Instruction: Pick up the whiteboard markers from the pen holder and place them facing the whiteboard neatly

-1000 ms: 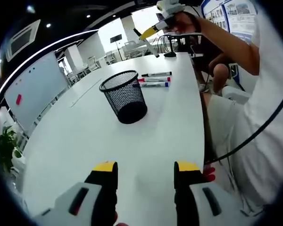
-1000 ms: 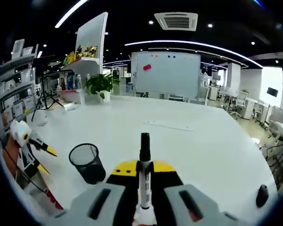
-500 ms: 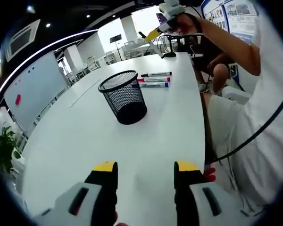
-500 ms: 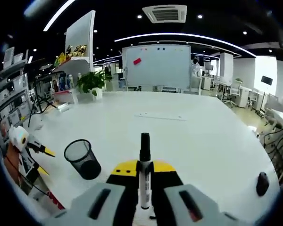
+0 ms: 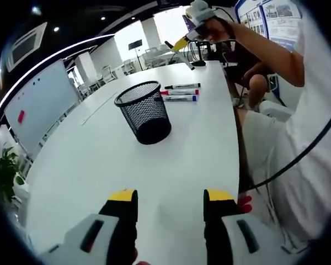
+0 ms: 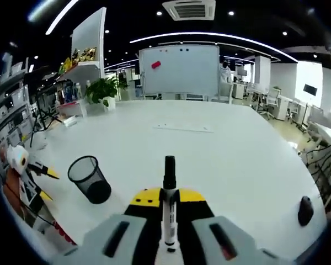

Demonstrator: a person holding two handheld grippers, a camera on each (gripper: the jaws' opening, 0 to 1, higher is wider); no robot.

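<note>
Since a second ago your right gripper (image 6: 164, 194) has risen a little: in its view the pen holder (image 6: 89, 180) now sits lower-left and farther off, and the whiteboard (image 6: 179, 71) fills more of the far wall. The right jaws remain clamped on a black-capped marker (image 6: 167, 199), which stands upright between them with its cap toward the whiteboard. In the left gripper view, your right gripper (image 5: 188, 36) is raised above the far table (image 5: 110, 154) edge. Your left gripper (image 5: 170, 200) hovers low over the white table, jaws spread apart with nothing between them. The mesh pen holder (image 5: 144, 112) stands upright mid-table. Just beyond it, three markers (image 5: 180, 93) lie side by side, parallel, apart from the holder.
</note>
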